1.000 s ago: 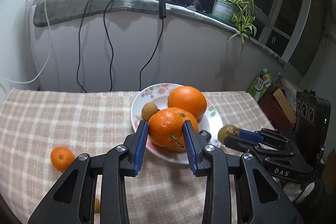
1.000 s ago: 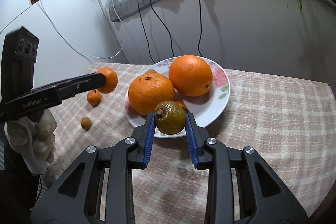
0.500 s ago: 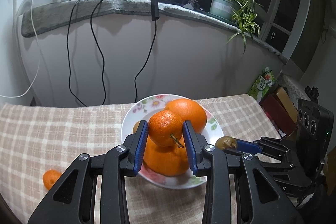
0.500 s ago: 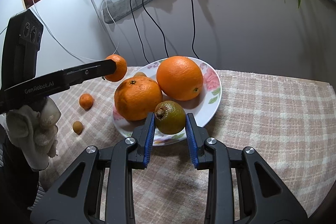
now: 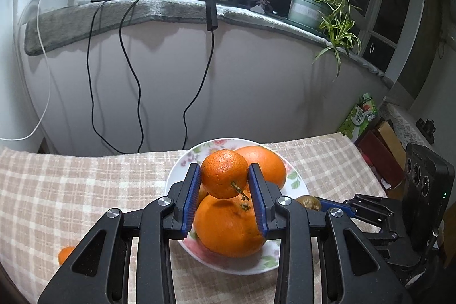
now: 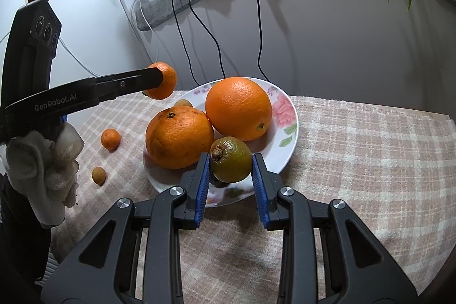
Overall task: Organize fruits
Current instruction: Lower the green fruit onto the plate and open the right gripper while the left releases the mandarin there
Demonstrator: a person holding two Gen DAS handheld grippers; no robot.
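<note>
Both tools loaded: left tool point(image 5: 225, 184) clamped on a tangerine point(image 5: 224, 173), right tool point(image 6: 230, 175) clamped on a kiwi point(image 6: 231, 159) over the plate point(image 6: 287, 138) at 6 o'clock. Next up, I'd guess: lower each gently into a free spot.

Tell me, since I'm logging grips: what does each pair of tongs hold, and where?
Left tongs: a small orange, pinched across its sides, stem toward the camera. Right tongs: a green-brown fruit, gripped across its sides, stem end up-left.
</note>
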